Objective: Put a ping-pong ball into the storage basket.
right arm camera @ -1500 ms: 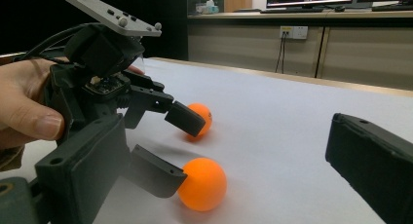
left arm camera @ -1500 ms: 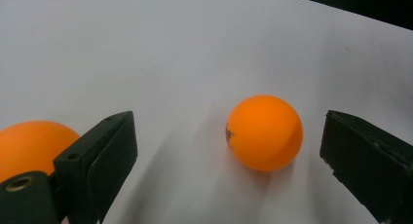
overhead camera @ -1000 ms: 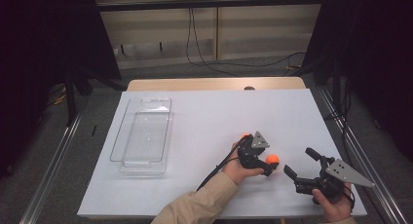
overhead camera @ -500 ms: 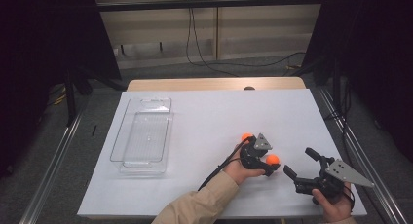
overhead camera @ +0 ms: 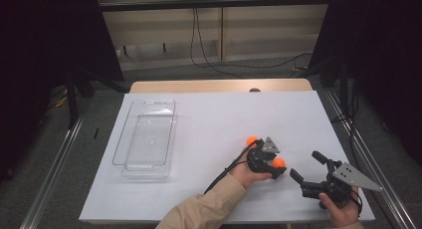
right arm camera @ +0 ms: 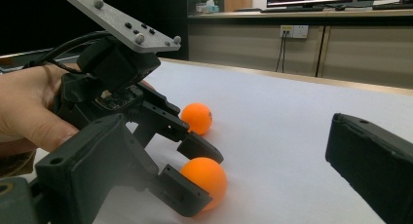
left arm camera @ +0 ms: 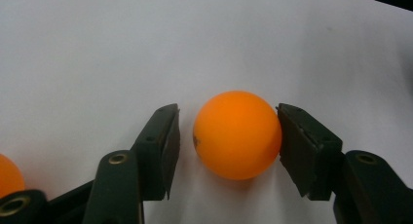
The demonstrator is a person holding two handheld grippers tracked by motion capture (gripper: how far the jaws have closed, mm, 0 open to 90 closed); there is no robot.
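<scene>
Item: orange ping-pong ball (left arm camera: 237, 135), resting on the white worktop (overhead camera: 209, 134), bracketed by the left hand-held gripper (left arm camera: 226, 136), whose jaws had just been closing; one pad touched, the other stood just clear. Right hand-held gripper (overhead camera: 308, 169) was held released nearby. Step judged: grasping. Next required: full closure, then lift.

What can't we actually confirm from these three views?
- Grip contact: in the left gripper view the left gripper has just been closing around the nearer orange ball; one pad looks to touch, the other shows a gap.
- Second ball: cut off by the frame edge there.
- Nearer ball from the high view: half hidden under the gripper.
- Clear tray: contents too faint to tell.
- Right gripper: jaws apart.
</scene>
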